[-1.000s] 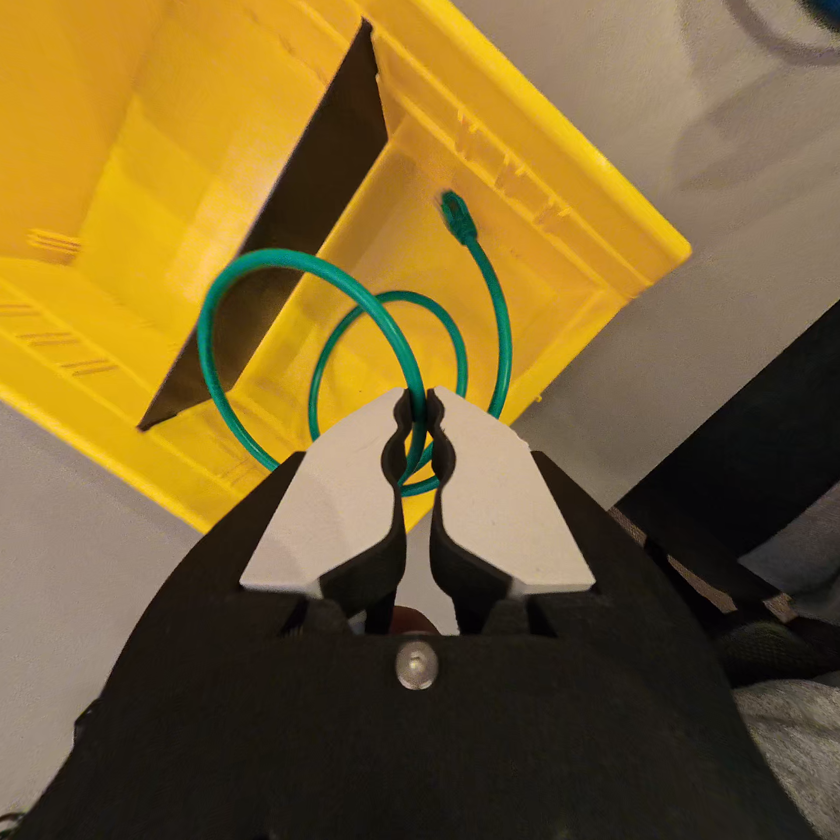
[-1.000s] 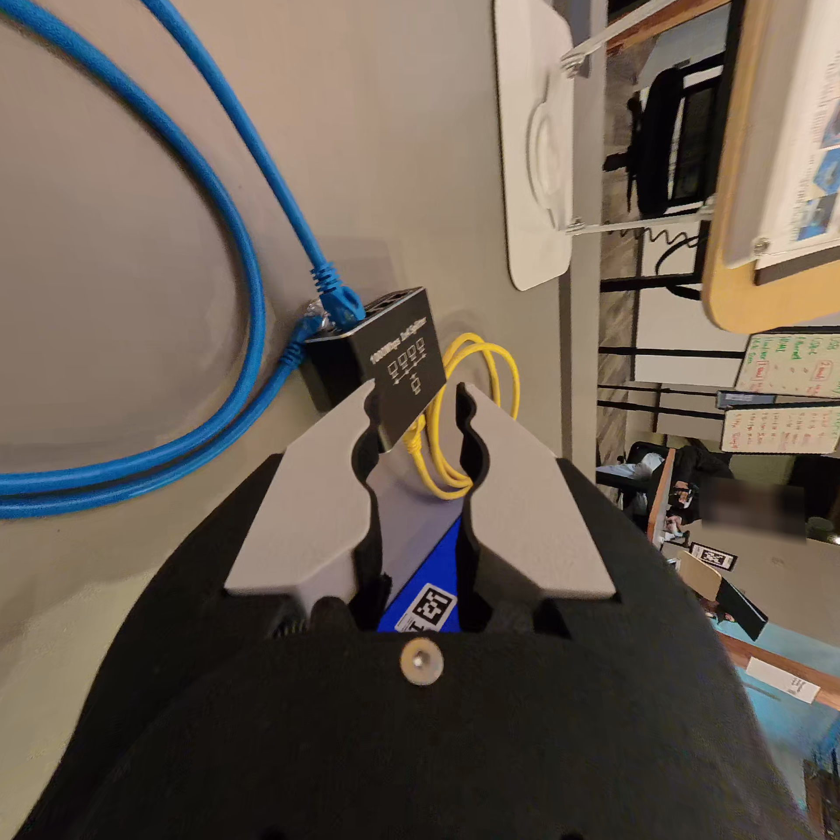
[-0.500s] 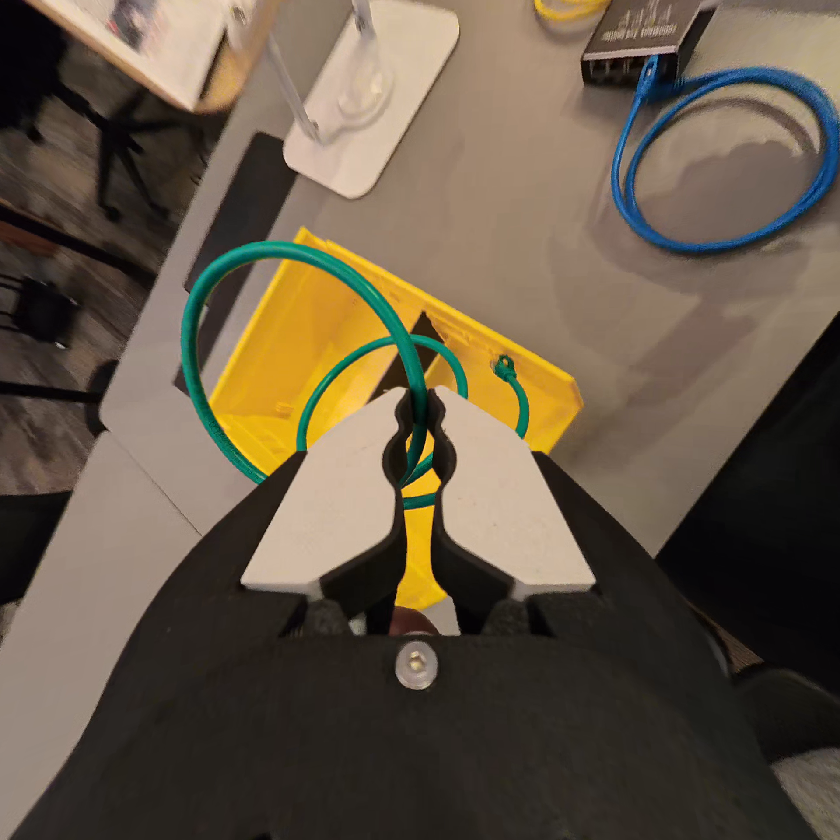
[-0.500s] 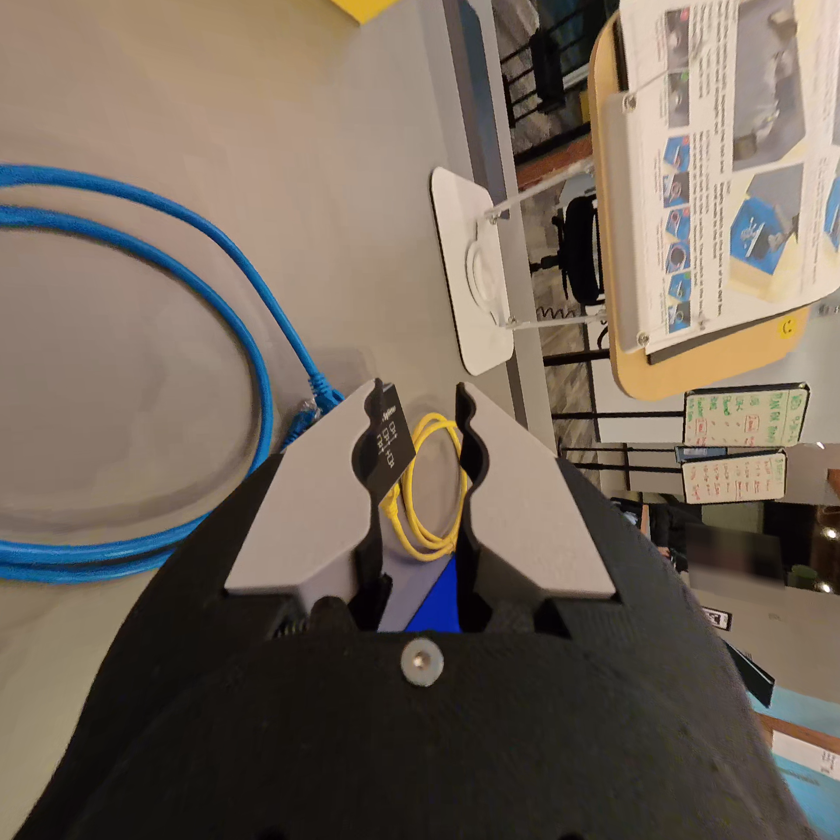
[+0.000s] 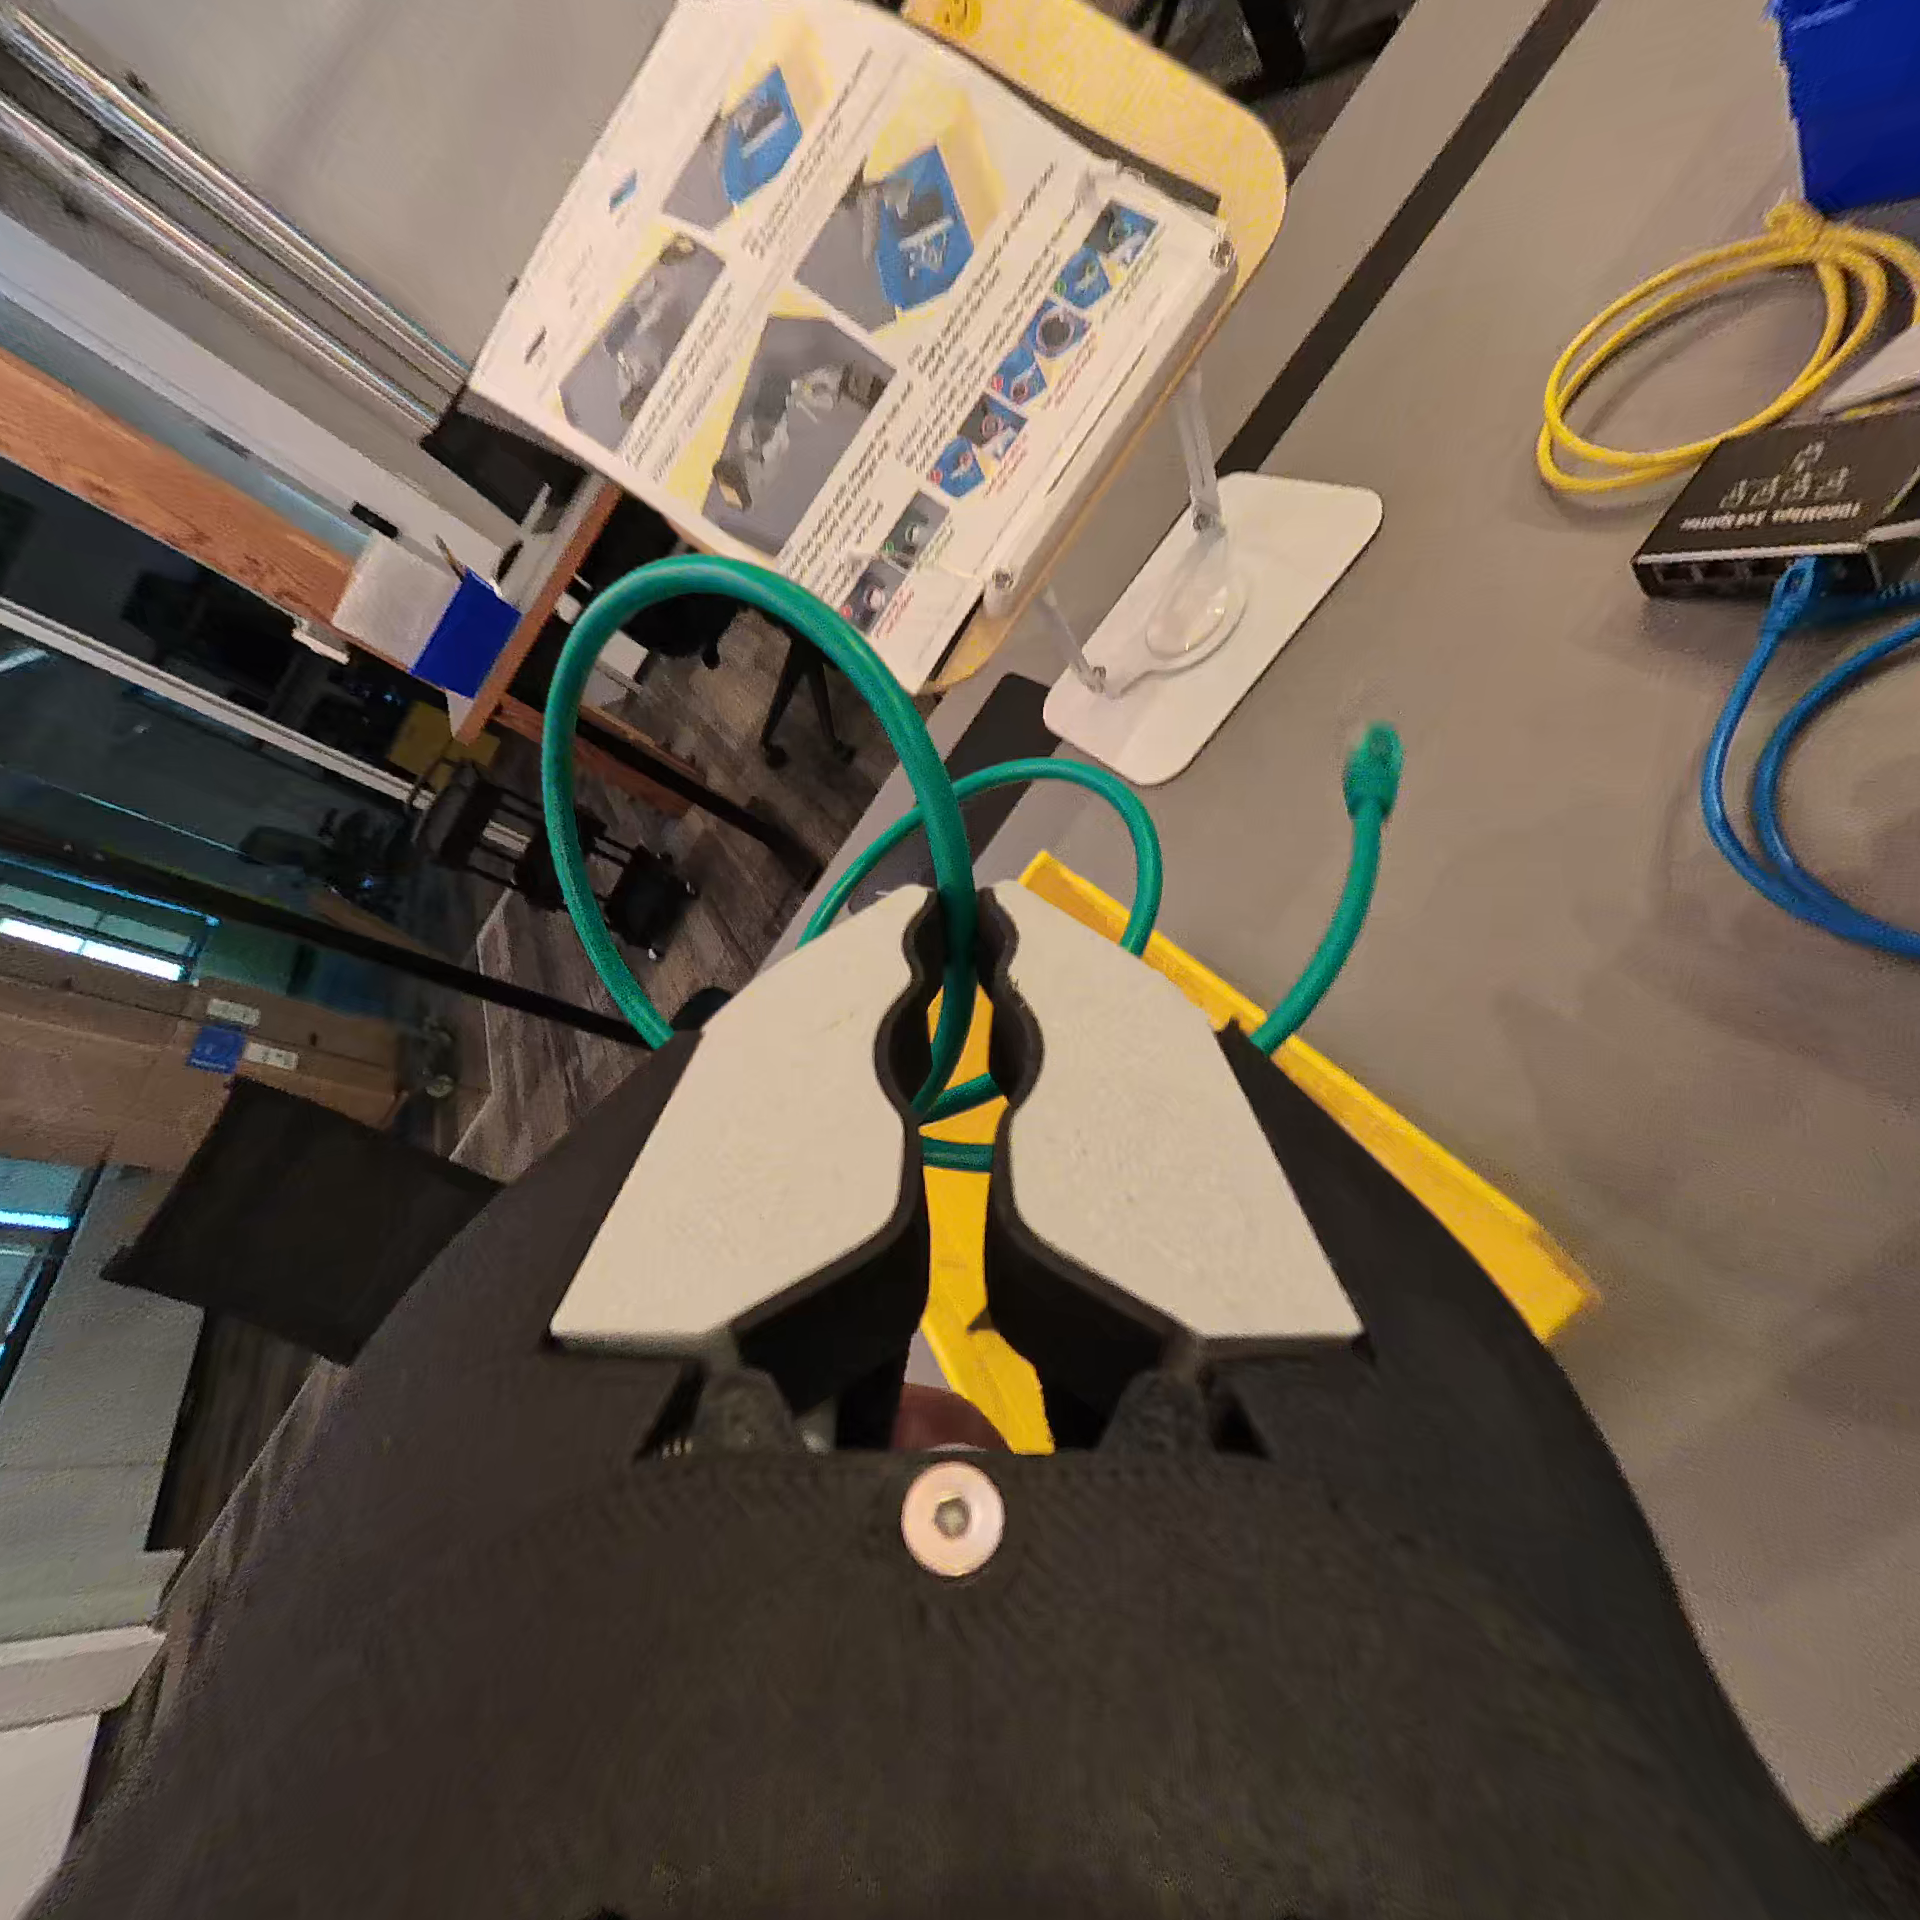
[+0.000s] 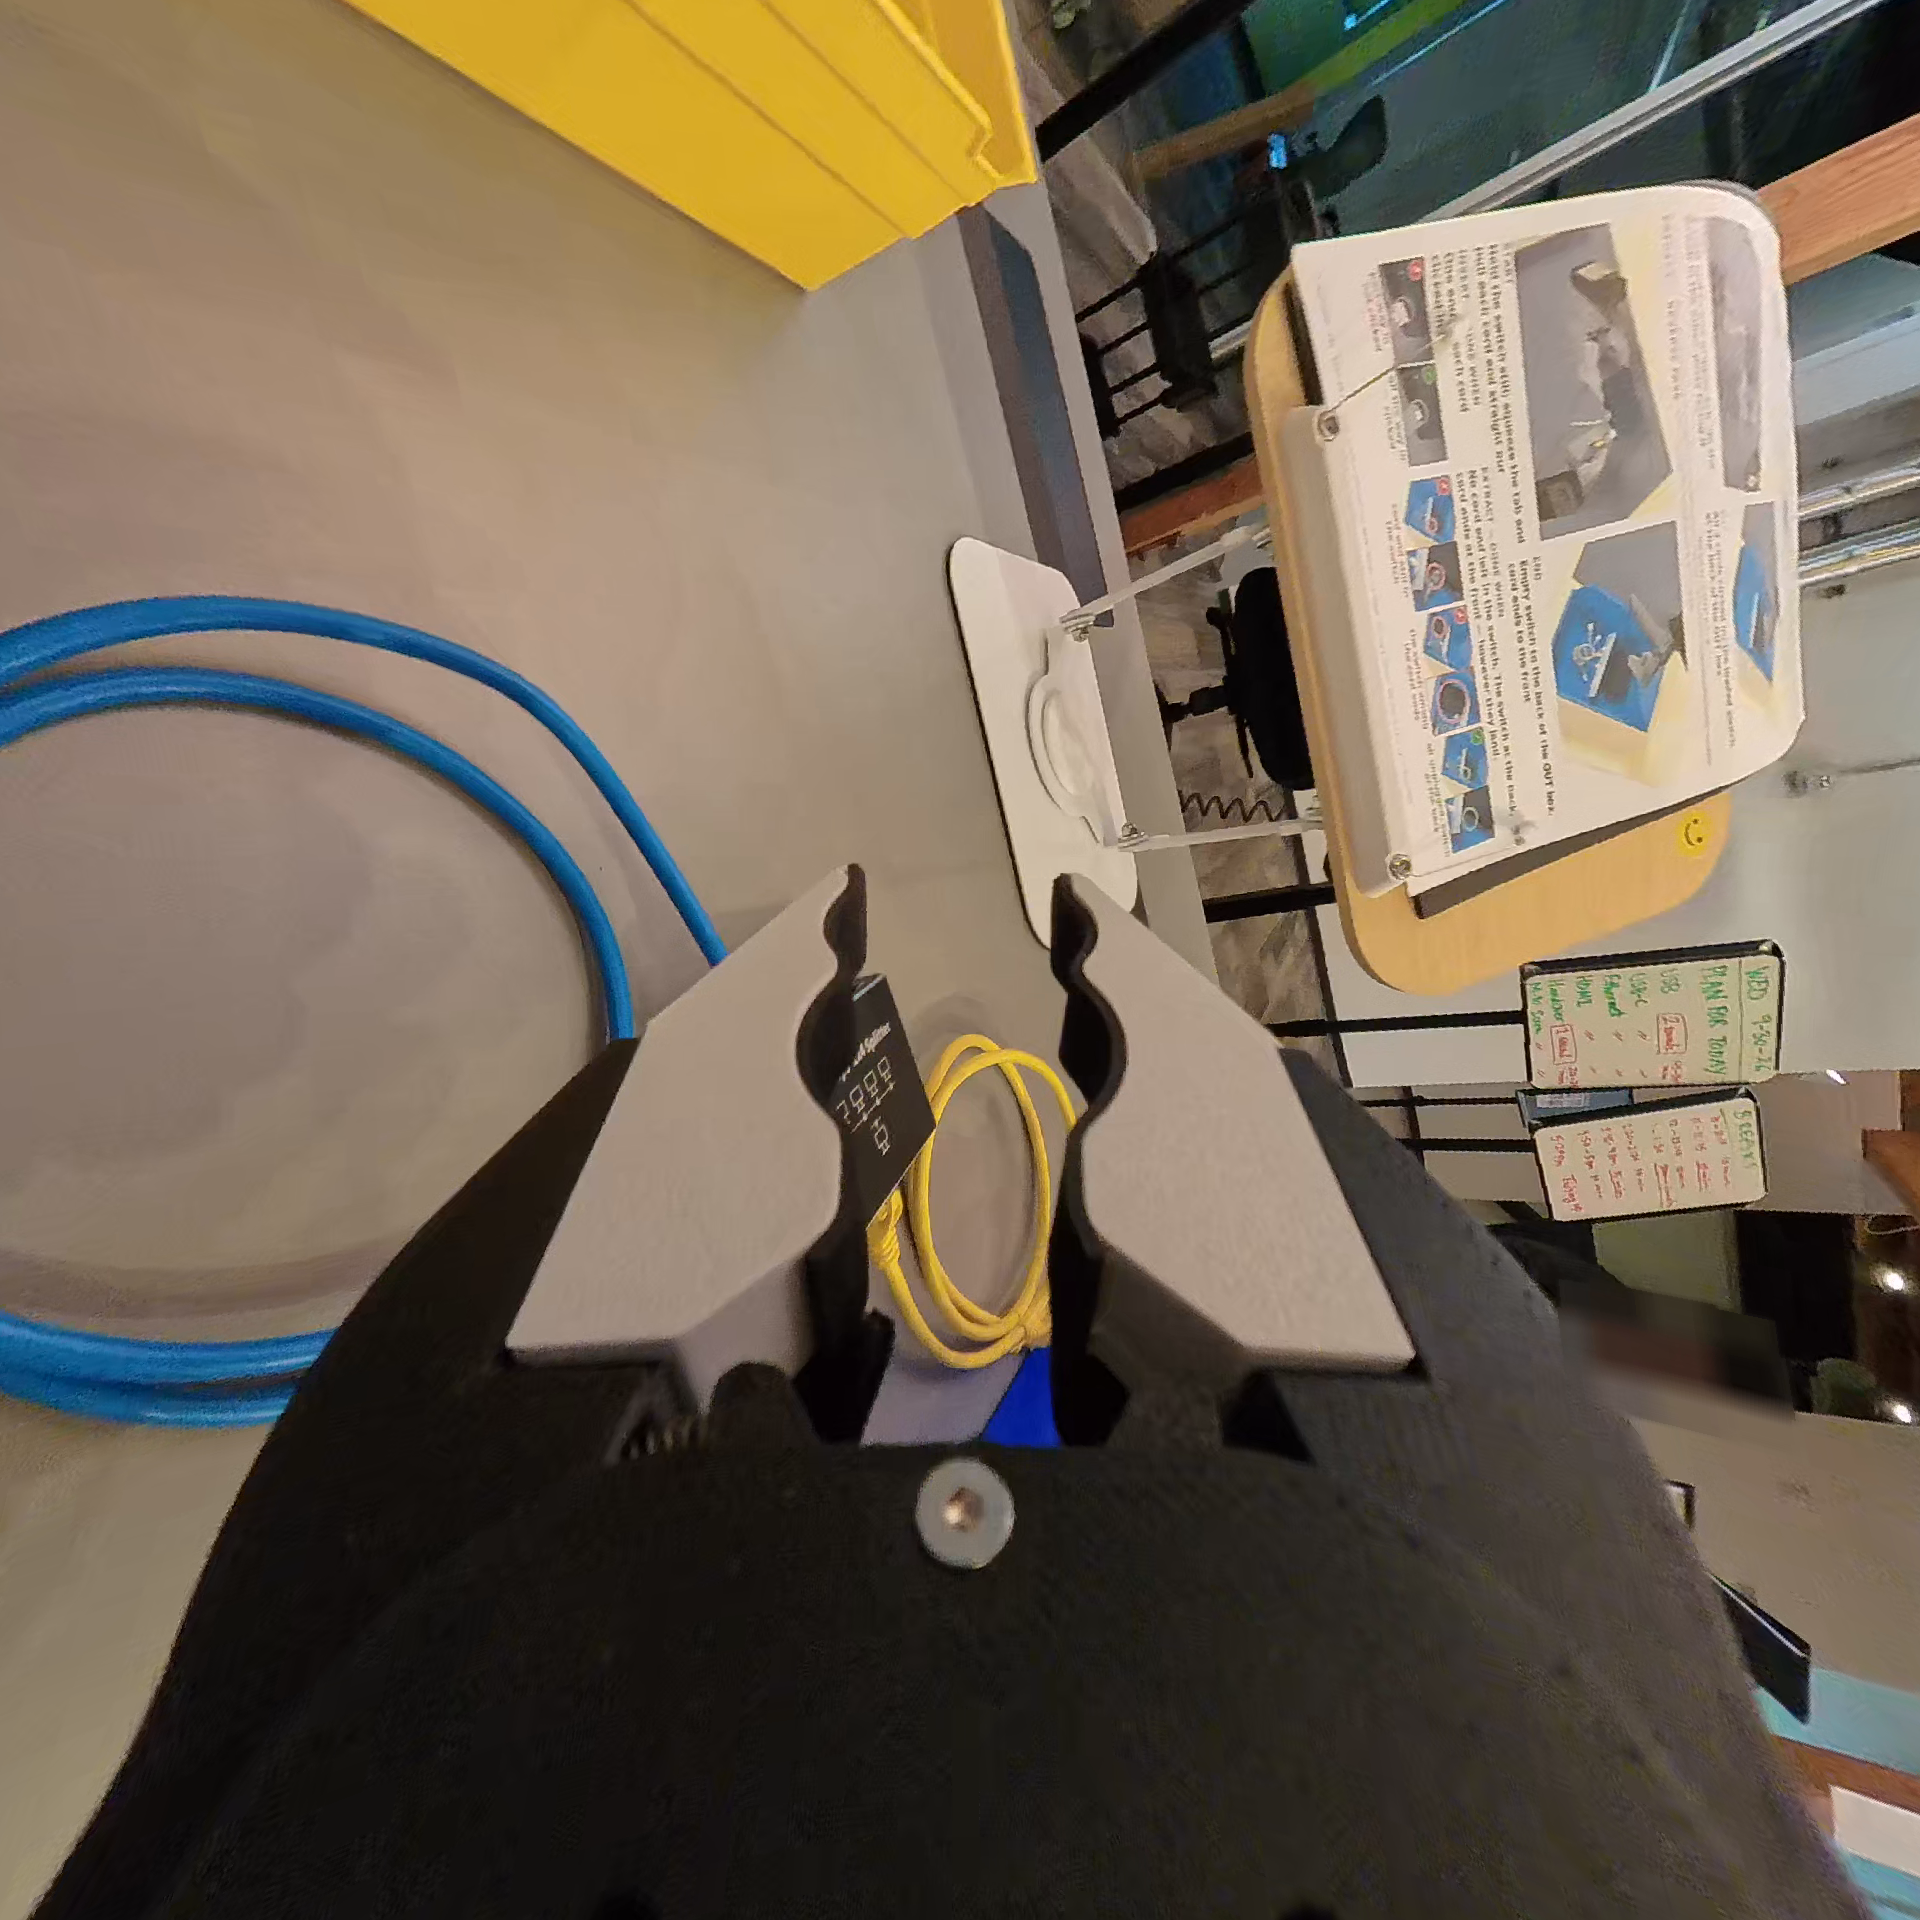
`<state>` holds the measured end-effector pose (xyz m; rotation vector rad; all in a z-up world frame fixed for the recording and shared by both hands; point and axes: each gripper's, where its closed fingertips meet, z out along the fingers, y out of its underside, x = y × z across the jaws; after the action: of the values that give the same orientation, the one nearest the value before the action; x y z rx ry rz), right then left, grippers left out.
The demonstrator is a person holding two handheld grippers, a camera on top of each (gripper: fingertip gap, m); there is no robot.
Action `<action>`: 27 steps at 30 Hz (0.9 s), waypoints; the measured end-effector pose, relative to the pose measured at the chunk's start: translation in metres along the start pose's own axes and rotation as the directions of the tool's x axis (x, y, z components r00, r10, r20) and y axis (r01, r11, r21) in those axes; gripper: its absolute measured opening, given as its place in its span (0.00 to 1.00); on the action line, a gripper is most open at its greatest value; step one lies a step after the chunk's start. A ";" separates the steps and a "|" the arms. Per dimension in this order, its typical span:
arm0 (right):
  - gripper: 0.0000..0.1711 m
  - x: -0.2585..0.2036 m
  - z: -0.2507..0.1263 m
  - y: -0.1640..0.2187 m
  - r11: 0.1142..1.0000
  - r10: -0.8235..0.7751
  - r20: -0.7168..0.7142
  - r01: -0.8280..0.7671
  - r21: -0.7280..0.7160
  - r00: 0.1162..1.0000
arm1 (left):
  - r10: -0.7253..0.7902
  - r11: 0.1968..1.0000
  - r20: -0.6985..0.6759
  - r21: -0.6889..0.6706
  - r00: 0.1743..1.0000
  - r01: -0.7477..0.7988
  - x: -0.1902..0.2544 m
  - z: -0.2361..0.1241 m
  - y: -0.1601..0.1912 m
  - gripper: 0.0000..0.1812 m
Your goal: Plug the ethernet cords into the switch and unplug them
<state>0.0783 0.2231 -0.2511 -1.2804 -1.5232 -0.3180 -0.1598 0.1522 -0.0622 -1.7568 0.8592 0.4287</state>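
My left gripper (image 5: 961,904) is shut on a coiled green ethernet cord (image 5: 727,623) and holds it in the air above the yellow bin (image 5: 1382,1143). The cord's free green plug (image 5: 1371,764) sticks up to the right. The black switch (image 5: 1787,509) lies on the grey table at the far right, with a blue cord (image 5: 1766,800) plugged into its port face and a coiled yellow cord (image 5: 1714,343) behind it. My right gripper (image 6: 956,894) is open and empty, above the switch (image 6: 878,1101) and the yellow cord (image 6: 997,1195). The blue cord (image 6: 416,717) loops to its left.
An instruction sheet on a stand (image 5: 883,312) with a white base (image 5: 1216,623) stands at the table's back edge; it also shows in the right wrist view (image 6: 1558,520). A blue bin (image 5: 1849,104) sits beyond the yellow cord. The yellow bin (image 6: 727,104) lies left of the switch. One gripper's finger ends stand about 30 cm off the other's. To the black switch (image 5: 1787,509): right tips about 10 cm, left tips about 40 cm.
My left gripper has lifted the green cord up out of the yellow bin and tilted towards the stand. My right gripper has drawn back from the switch and stayed open.
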 end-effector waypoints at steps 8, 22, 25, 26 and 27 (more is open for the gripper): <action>0.29 0.001 -0.010 -0.023 0.995 -0.002 -0.020 0.004 0.095 1.000 | 0.035 0.994 -0.077 0.105 0.996 -0.027 0.049 0.027 -0.043 0.03; 0.28 -0.009 -0.019 -0.053 0.983 -0.066 -0.052 0.074 0.166 0.996 | 0.076 0.988 -0.184 0.149 0.980 -0.049 0.109 0.052 -0.067 0.03; 0.15 -0.006 -0.018 -0.054 0.983 -0.082 -0.105 0.097 0.154 0.991 | 0.072 0.986 -0.208 0.160 0.976 -0.039 0.119 0.055 -0.071 0.03; 0.12 -0.006 -0.018 -0.053 0.982 -0.093 -0.115 0.110 0.152 0.989 | 0.067 0.986 -0.222 0.163 0.973 -0.031 0.122 0.056 -0.072 0.03; 0.08 -0.005 -0.019 -0.054 0.981 -0.097 -0.121 0.115 0.157 0.988 | 0.062 0.985 -0.236 0.169 0.970 -0.022 0.126 0.056 -0.073 0.03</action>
<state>0.0428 0.1856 -0.2265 -1.0378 -1.4920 -0.3214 -0.0148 0.1731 -0.1157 -1.6596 1.0745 0.1673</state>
